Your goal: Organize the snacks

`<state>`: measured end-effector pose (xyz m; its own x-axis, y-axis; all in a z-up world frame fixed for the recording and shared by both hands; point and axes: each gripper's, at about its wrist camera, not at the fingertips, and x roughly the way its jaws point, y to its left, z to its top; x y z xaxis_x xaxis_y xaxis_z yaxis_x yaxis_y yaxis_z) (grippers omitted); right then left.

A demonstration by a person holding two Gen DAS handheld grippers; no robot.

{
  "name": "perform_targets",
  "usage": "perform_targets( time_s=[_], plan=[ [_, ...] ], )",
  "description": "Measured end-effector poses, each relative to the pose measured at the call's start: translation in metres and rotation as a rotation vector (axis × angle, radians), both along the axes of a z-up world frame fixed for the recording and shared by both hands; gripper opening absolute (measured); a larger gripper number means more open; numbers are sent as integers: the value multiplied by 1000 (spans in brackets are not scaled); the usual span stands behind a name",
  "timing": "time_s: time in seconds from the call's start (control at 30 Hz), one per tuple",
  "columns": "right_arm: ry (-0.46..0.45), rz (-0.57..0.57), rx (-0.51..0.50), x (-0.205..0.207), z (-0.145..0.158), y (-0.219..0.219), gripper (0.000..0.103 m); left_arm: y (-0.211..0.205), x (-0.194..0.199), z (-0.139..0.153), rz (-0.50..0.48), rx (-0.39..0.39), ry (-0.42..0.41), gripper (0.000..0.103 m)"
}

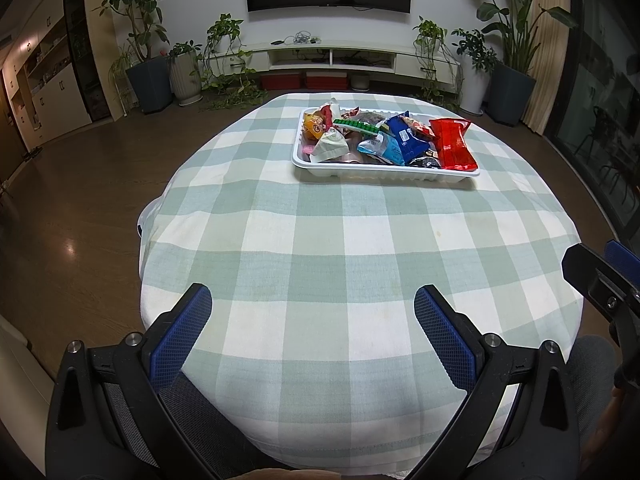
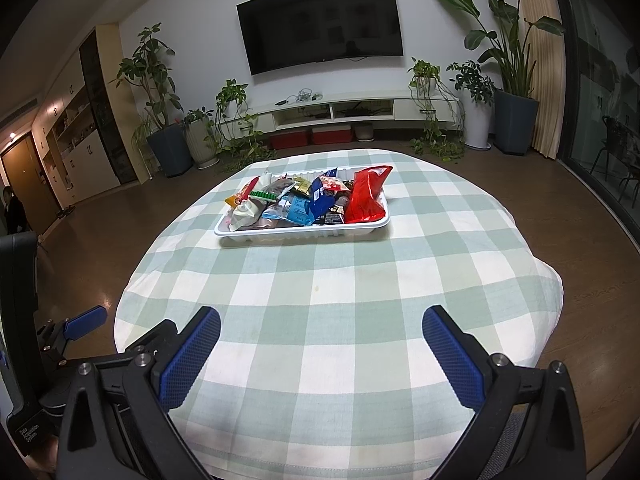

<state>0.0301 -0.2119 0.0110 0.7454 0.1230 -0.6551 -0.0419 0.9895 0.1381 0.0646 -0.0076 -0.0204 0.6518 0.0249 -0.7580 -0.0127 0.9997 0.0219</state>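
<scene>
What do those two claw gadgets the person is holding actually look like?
Both are alike: the left gripper and the right gripper have black plastic arms with silver bolts, ending in jaws faced with blue, finely dimpled pads. One body carries small white lettering.

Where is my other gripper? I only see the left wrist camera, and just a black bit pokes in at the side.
Observer: The right gripper hangs open over the near part of the checked tablecloth, holding nothing.
Operator: Is anybody else in the room?
Observer: Yes, a person in dark clothes stands by the brown door at the far left.
Operator: Can you see the whole TV?
Observer: Yes, all of the TV shows, and its screen is dark.
</scene>
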Motion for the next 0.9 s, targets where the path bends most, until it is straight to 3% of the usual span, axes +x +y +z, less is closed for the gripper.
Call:
perform_targets(
  time_s=[0.9],
  plan=[
    [7,1,1,-3,4,0,103,0,-5,0,-5,6,-22,103]
  ],
)
